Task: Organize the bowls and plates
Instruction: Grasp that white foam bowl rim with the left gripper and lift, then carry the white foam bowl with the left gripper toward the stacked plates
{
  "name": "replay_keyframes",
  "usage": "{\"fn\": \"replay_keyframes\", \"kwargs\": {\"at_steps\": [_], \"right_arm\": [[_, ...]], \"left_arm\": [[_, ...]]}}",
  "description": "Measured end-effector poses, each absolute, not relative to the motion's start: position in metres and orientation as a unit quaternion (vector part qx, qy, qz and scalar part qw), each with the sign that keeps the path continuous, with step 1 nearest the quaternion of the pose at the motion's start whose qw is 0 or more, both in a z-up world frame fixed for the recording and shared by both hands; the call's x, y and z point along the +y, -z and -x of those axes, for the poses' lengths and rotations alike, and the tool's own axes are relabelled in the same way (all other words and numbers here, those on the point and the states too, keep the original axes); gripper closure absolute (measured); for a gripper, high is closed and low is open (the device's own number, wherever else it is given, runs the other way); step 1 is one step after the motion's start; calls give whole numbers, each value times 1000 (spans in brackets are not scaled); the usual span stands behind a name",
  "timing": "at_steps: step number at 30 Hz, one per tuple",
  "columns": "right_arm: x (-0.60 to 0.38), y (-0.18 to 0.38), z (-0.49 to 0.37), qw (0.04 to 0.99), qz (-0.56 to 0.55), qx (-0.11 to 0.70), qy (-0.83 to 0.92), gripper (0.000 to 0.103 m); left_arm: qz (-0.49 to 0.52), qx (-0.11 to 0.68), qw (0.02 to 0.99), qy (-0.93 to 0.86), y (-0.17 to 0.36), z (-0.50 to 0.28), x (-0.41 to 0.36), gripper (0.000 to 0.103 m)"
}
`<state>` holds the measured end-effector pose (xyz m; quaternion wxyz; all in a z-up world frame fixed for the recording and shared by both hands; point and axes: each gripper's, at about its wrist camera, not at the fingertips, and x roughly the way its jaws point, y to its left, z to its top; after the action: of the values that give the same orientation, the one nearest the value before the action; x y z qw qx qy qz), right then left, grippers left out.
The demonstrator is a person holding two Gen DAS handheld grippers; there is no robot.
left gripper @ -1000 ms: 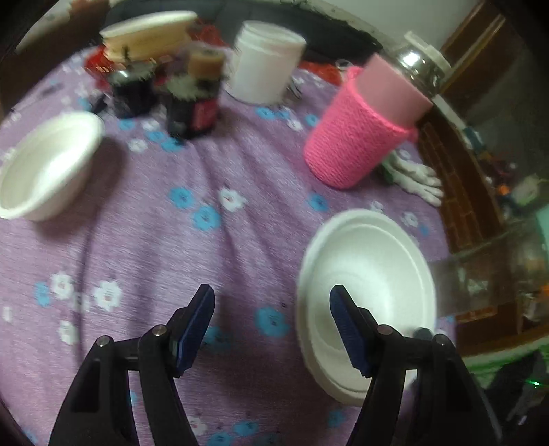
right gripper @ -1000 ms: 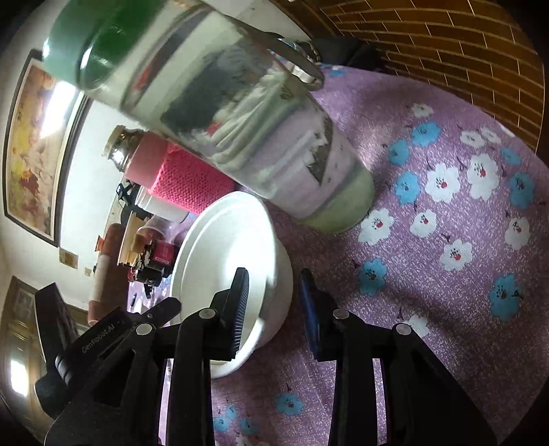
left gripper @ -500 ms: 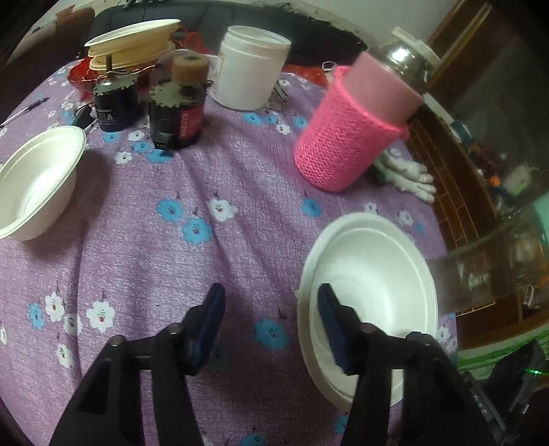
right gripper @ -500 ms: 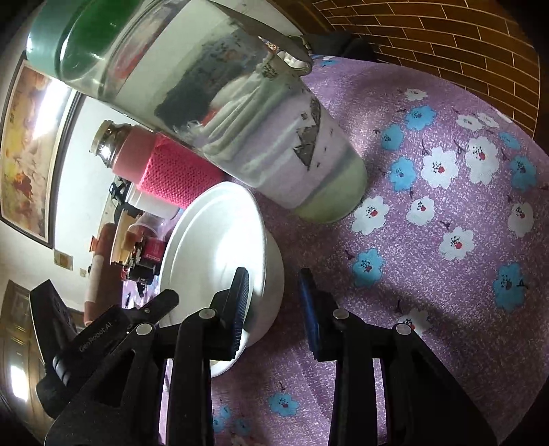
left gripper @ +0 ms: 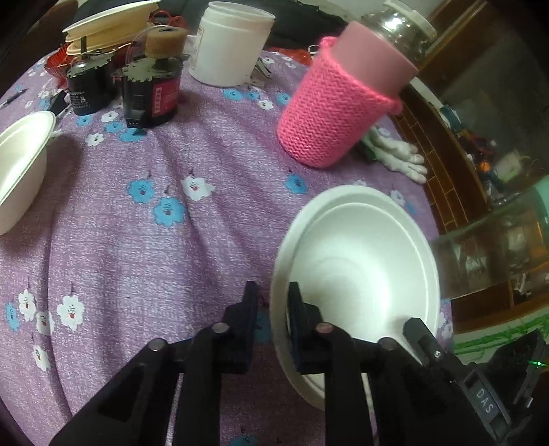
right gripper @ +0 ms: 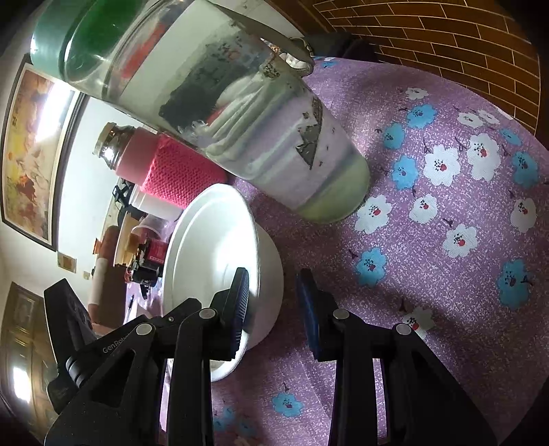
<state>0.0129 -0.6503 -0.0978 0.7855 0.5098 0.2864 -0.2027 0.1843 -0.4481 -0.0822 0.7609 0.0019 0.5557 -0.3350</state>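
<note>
Two nested white bowls (left gripper: 360,254) sit on the purple flowered tablecloth (left gripper: 144,240) at the right. My left gripper (left gripper: 272,308) is closed on their near-left rim, one finger inside and one outside. In the right wrist view the same bowls (right gripper: 212,247) are at centre left. My right gripper (right gripper: 272,302) straddles their rim with a gap between the fingers, so it is open. Another white bowl (left gripper: 20,164) stands at the far left of the table.
A pink knitted-sleeve flask (left gripper: 343,109) stands behind the bowls. A big glass jar (right gripper: 219,113) stands right beside them. A white tub (left gripper: 233,48), two dark jars (left gripper: 151,89), stacked plates (left gripper: 113,24) and a white glove (left gripper: 398,157) lie farther back.
My left gripper has closed from wide open onto the nested bowls' rim. My right gripper has opened slightly around the other side of the rim.
</note>
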Motion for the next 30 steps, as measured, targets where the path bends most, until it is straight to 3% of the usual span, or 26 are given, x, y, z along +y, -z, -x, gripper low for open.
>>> {"fn": "replay_keyframes", "kwargs": {"at_steps": [4, 14, 15, 30], "right_arm": [[-651, 100, -10, 783, -513, 285, 206, 75], [-655, 110, -6, 769, -545, 281, 181, 80], [-656, 112, -6, 766, -550, 283, 176, 85], [-645, 108, 1, 757, -557, 295, 171, 85]], "left_arm": [[-7, 550, 762, 341, 79, -180, -451, 95], [-18, 545, 765, 343, 79, -177, -456, 96], [-17, 544, 765, 343, 79, -177, -456, 97], [-39, 545, 770, 330, 75, -154, -442, 96]]}}
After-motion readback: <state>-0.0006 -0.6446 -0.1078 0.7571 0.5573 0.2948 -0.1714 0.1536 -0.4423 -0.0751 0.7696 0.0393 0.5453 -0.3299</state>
